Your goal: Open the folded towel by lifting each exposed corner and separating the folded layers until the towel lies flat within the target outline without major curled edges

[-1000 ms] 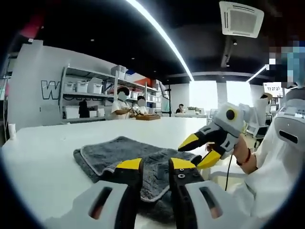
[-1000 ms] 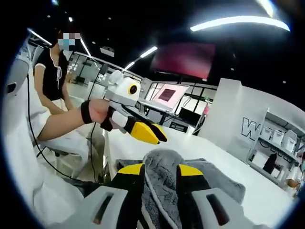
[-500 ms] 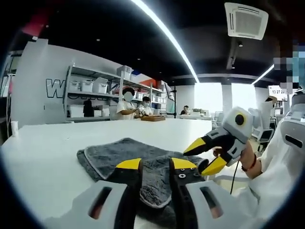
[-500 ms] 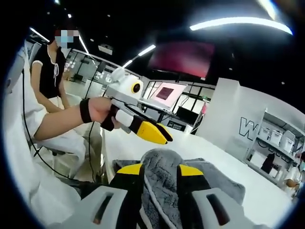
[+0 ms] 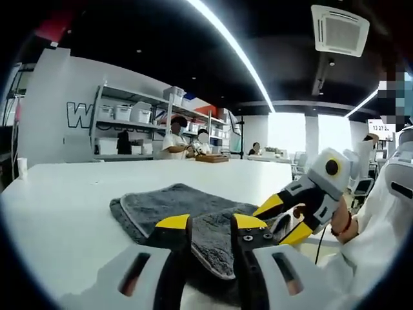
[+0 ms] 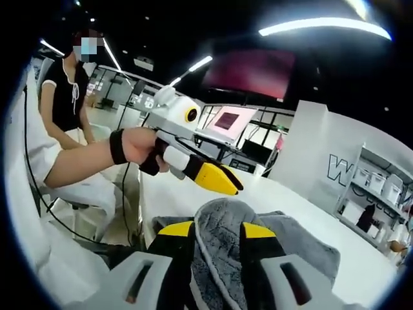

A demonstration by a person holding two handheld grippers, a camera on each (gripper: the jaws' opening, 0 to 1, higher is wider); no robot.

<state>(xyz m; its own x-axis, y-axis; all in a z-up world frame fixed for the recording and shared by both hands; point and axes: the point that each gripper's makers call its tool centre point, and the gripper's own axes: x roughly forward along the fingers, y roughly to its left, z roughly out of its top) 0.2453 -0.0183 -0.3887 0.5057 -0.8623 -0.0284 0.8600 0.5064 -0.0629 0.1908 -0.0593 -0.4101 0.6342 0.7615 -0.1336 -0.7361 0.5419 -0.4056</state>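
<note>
In the left gripper view, the grey towel (image 5: 174,206) lay folded on the white counter (image 5: 64,200). The left gripper (image 5: 211,225) had its fingers shut on a lifted flap of the towel. The right gripper (image 5: 284,223) hung at the towel's right edge, its yellow fingers spread apart.

In the right gripper view, a towel fold (image 6: 222,226) stood up between the right gripper's fingers; whether they squeezed it could not be told. The left gripper (image 6: 226,181), held by a hand (image 6: 135,148), had its fingers close together.

Large "W" on white wall (image 5: 79,115) far left, remainder hidden behind shelving. Same "W" on white wall (image 6: 340,170) far right. Screen (image 5: 378,129) far right shows digits, unreadable.
</note>
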